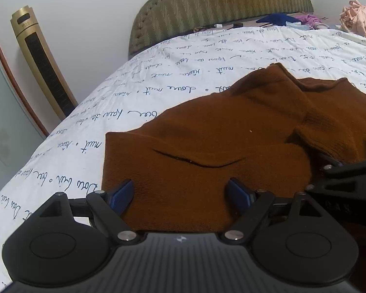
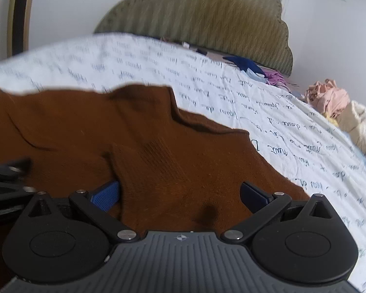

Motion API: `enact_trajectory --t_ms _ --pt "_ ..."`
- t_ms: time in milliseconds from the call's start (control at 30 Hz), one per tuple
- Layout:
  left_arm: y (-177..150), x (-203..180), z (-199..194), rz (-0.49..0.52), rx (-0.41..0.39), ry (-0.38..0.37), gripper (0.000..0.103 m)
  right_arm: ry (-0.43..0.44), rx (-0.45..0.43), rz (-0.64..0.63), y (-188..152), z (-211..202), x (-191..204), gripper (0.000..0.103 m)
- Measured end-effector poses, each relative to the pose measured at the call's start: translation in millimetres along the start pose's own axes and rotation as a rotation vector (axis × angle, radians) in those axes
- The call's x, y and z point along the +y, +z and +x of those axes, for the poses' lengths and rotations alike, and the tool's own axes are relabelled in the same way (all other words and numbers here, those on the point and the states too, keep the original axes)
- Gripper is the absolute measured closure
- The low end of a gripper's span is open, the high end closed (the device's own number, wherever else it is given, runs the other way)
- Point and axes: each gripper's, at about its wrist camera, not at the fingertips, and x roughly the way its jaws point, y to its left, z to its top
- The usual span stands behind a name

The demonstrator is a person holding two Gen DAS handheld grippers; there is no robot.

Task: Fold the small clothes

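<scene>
A brown knit garment [image 1: 219, 131] lies spread on the white bedsheet [image 1: 158, 73] printed with blue handwriting. A fold lies across its right part. My left gripper [image 1: 180, 195] is open, its blue pads low over the garment's near left edge. My right gripper [image 2: 180, 195] is open over the garment [image 2: 158, 151] on its near right part, just over a folded flap. The right gripper's black body shows at the right edge of the left wrist view [image 1: 341, 180], close beside the left one. Neither holds cloth.
An olive padded headboard [image 1: 219, 7] stands at the far end of the bed. A gold tower fan [image 1: 41, 61] stands at the left by the wall. Loose clothes, blue and purple [image 1: 292, 20] and pink [image 1: 361, 19], lie near the headboard on the right.
</scene>
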Motion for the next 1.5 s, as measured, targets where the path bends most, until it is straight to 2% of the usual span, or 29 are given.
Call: enact_trajectory --t_ms 67,167,267,333,400,533,600,633,767,800,967,1067,1167,1233,1300,1333,1367,1400,1500 --pt "-0.9 -0.7 -0.8 0.008 -0.009 -0.003 0.019 -0.028 0.002 0.025 -0.7 3.5 -6.7 0.001" --pt "-2.7 2.4 -1.5 -0.005 -0.022 -0.027 0.019 -0.078 -0.028 0.149 -8.2 -7.1 -34.9 0.001" --pt "-3.2 6.8 -5.8 -0.036 -0.047 -0.059 0.019 -0.051 -0.047 0.321 -21.3 -17.0 -73.4 0.001" --pt "-2.0 8.9 -11.1 -0.054 -0.069 -0.091 0.018 0.042 -0.058 0.438 -31.2 -21.6 -98.2 0.001" --pt "-0.9 9.0 -18.3 -0.057 -0.096 -0.107 0.018 0.175 -0.051 0.563 -39.9 -22.5 -121.7 0.004" --pt "1.8 7.9 -27.9 -0.048 -0.115 -0.115 0.018 0.426 0.017 0.761 -50.9 -12.9 -146.0 0.012" --pt "2.1 8.8 -30.3 -0.045 -0.112 -0.125 0.018 0.504 0.062 0.801 -53.4 -8.8 -141.6 0.017" --pt "1.8 9.4 -31.5 -0.042 -0.112 -0.127 0.018 0.508 0.082 0.818 -54.6 -9.1 -139.1 0.018" --pt "-1.2 14.5 -36.0 -0.033 -0.124 -0.118 0.018 0.419 0.059 0.896 -69.9 -23.0 -144.6 0.025" --pt "-1.2 15.4 -35.9 -0.035 -0.121 -0.119 0.018 0.420 0.058 0.916 -73.2 -24.1 -147.9 0.026" --pt "0.7 16.6 -33.6 -0.057 -0.098 -0.154 0.018 0.569 0.133 0.931 -79.1 -20.9 -141.0 0.026" --pt "0.4 14.3 -34.1 -0.049 -0.094 -0.161 0.018 0.619 0.153 0.940 -77.5 -22.8 -132.1 0.025" --pt "-0.3 10.5 -35.9 -0.037 -0.094 -0.164 0.018 0.608 0.125 0.987 -73.3 -15.0 -131.2 0.026" --pt "-0.3 8.5 -37.0 -0.029 -0.091 -0.169 0.018 0.578 0.095 1.017 -69.8 -3.6 -132.8 0.037" --pt "-0.5 6.8 -38.3 -0.021 -0.092 -0.170 0.018 0.541 0.106 1.021 -65.3 8.1 -132.7 0.063" --pt "-0.5 6.1 -39.0 -0.017 -0.094 -0.169 0.018 0.539 0.111 1.020 -64.9 12.0 -132.5 0.069" --pt "-0.7 5.3 -39.9 -0.014 -0.096 -0.167 0.018 0.534 0.120 1.009 -64.1 14.8 -131.5 0.083" --pt "-0.3 4.9 -39.8 -0.013 -0.095 -0.165 0.018 0.528 0.127 0.998 -63.6 16.1 -130.8 0.090" --pt "1.6 4.0 -38.7 -0.016 -0.085 -0.171 0.018 0.534 0.115 0.979 -61.2 14.2 -132.0 0.090"
